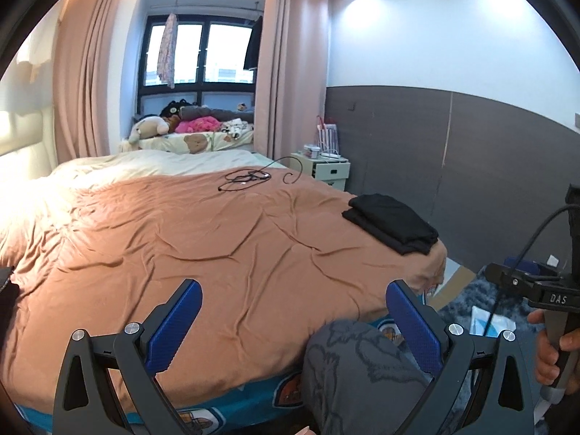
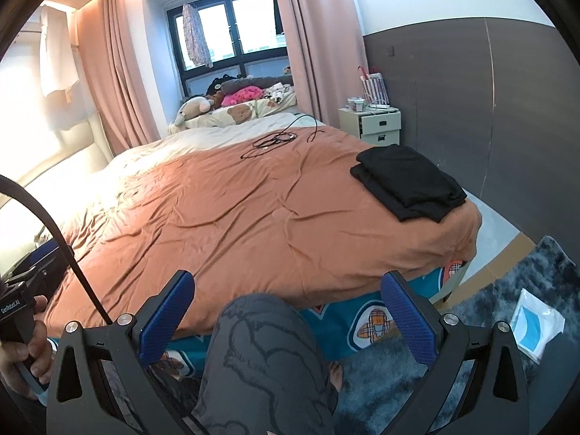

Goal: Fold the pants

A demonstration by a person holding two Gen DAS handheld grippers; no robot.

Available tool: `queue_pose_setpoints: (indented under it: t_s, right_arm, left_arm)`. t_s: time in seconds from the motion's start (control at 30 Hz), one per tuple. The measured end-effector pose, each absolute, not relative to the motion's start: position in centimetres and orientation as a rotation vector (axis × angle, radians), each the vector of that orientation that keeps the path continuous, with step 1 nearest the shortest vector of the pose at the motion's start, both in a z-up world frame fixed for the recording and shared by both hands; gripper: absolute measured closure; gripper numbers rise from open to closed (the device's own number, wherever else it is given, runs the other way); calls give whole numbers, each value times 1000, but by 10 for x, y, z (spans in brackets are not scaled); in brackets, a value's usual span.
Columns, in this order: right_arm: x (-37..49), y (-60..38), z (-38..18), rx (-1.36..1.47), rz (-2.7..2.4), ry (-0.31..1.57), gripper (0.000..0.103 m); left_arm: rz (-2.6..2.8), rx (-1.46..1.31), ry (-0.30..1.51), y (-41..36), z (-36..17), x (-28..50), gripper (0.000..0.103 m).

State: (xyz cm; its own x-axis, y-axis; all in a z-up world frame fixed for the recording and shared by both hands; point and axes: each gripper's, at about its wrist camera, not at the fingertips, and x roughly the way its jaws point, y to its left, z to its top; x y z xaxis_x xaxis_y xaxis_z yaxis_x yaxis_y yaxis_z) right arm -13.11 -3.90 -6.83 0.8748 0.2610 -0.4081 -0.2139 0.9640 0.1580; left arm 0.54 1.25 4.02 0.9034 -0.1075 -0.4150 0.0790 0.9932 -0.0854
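**Inspector:** Pants [image 2: 407,185] — black, folded into a stacked rectangle — lie on the orange bedspread [image 2: 232,217] at the bed's right corner, close to the edge. The fold looks finished, in my judgement.

**Clerk:** And the tools?

**Inspector:** Left gripper [image 1: 293,330] and right gripper [image 2: 286,320] are both held back at the near bed edge, fingers spread wide, nothing between them. Both are well apart from the pants. A patterned grey knee [image 2: 261,355] sits below them.

**Clerk:** Risks?

**Inspector:** The stack sits near the overhang — a careless nudge, or a tug on the bedspread, could slide it to the floor and undo the fold. A loose black cable [image 1: 250,177] lies farther up the bed; it could snag a gripper reaching that way.

**Clerk:** Containers?

**Inspector:** A white drawer unit [image 2: 377,125] stands by the wall with small items on top; drawer contents cannot be seen.
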Motion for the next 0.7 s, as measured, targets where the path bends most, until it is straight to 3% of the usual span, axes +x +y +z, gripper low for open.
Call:
queue_pose_setpoints:
  t_s: [0.7]
  right_arm:
    - [-165, -22, -82, 103, 218, 424, 0]
  left_arm:
    - [-67, -39, 409, 8, 29, -21, 1]
